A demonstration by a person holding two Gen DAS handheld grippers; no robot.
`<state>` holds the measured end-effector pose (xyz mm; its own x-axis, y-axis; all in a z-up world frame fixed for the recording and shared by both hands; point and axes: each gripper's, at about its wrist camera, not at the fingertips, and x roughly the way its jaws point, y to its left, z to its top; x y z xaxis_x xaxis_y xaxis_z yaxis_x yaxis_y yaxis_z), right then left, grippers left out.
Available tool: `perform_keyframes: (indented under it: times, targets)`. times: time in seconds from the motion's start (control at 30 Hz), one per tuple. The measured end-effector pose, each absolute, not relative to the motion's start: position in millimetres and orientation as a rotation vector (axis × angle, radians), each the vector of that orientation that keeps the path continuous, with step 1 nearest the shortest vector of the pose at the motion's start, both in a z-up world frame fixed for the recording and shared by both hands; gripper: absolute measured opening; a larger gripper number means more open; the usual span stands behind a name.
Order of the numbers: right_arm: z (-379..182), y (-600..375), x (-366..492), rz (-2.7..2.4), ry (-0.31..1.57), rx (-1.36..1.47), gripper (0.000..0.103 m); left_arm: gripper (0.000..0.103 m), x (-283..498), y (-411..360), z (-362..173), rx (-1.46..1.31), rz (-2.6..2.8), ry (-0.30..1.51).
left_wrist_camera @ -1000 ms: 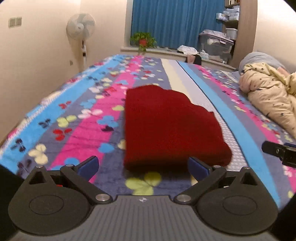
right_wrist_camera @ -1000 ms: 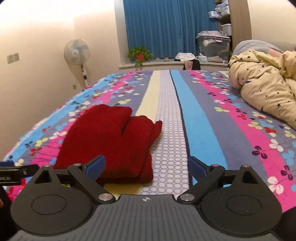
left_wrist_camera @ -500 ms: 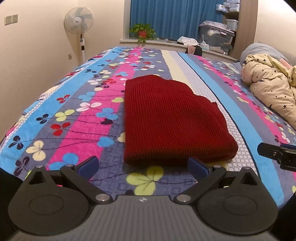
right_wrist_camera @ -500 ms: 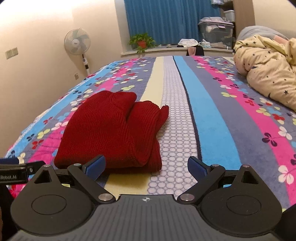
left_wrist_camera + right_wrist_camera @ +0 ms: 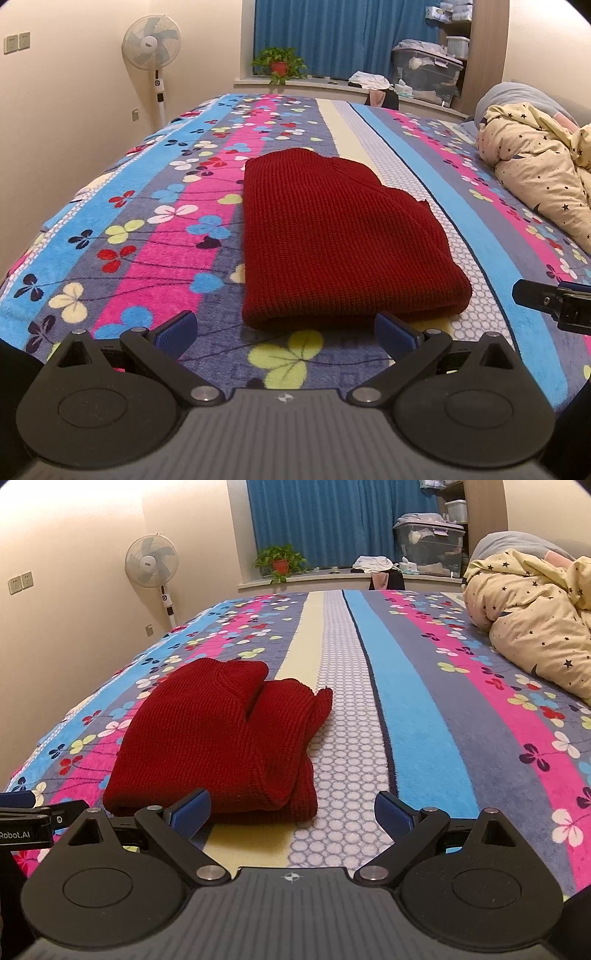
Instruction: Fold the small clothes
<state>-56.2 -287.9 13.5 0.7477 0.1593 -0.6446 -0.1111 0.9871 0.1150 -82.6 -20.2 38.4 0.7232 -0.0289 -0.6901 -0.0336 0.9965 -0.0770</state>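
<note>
A dark red knit garment (image 5: 332,240) lies folded into a thick rectangle on the striped, flower-patterned bedspread (image 5: 147,236). My left gripper (image 5: 286,332) hovers just short of its near folded edge, open, with nothing between its blue pads (image 5: 177,330). In the right wrist view the same red garment (image 5: 221,738) sits ahead and to the left. My right gripper (image 5: 291,812) is open and empty, over the pale dotted stripe beside the garment's right side. Each gripper shows at the edge of the other's view.
A cream star-print duvet (image 5: 535,166) is bunched at the right of the bed. A standing fan (image 5: 151,44) is by the left wall. A potted plant (image 5: 279,64), a storage bin (image 5: 424,74) and blue curtains (image 5: 340,37) line the far window ledge.
Both grippers have drawn back and risen slightly from the garment, so it sits a little farther ahead. The garment itself has not moved, and both grippers have stayed open.
</note>
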Motion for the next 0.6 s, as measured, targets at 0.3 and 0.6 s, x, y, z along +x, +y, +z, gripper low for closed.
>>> perform_keyframes:
  times: [0.3, 0.6]
  targets:
    - [12.1, -287.3, -57.1, 0.156, 0.714, 0.062, 0.096, 0.102, -82.8, -20.3, 38.5, -0.086, -0.005, 0.757]
    - [12.3, -287.0, -57.3, 0.158, 0.714, 0.061, 0.096, 0.102, -83.0, -20.6, 38.5, -0.085, -0.005, 0.756]
